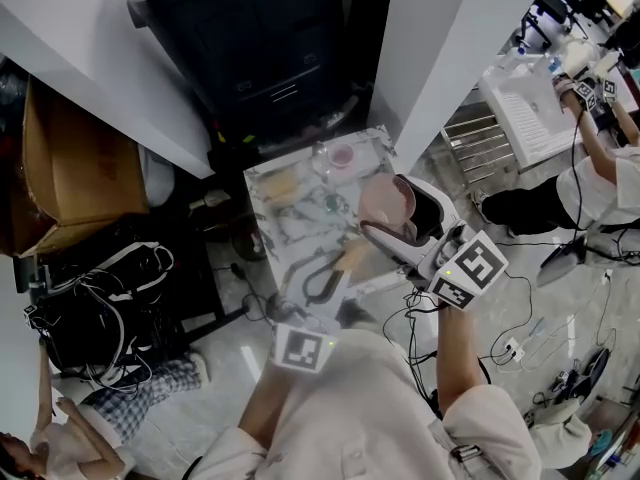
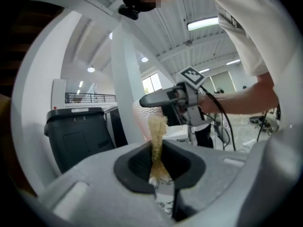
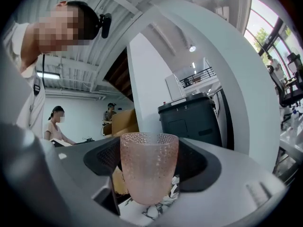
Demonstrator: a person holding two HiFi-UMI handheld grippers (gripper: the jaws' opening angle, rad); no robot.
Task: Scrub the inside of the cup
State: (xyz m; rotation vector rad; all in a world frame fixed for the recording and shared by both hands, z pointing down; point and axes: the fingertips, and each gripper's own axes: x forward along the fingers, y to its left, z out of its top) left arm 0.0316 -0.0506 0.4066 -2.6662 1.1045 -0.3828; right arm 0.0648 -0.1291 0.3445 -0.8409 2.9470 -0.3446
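Observation:
A pink dimpled glass cup point(image 3: 149, 171) stands upright between the jaws of my right gripper point(image 3: 147, 193), which is shut on it. In the head view that cup point(image 1: 388, 204) hangs above the right edge of a small marble table point(image 1: 282, 190), held by the right gripper point(image 1: 384, 228). My left gripper point(image 2: 158, 169) is shut on a yellowish fibrous scrubber point(image 2: 157, 143), whose tip points up toward the cup point(image 2: 142, 116). From overhead, the left gripper point(image 1: 330, 270) and scrubber point(image 1: 352, 256) sit just below and left of the cup, outside it.
The marble table carries a small pink dish point(image 1: 342, 154) and a clear glass point(image 1: 320, 158) at its far edge. Behind it stands a black bin point(image 1: 250, 38); a cardboard box point(image 1: 70, 158) is left. Cables point(image 1: 100, 298) lie on the floor. A person point(image 1: 590, 183) sits at right.

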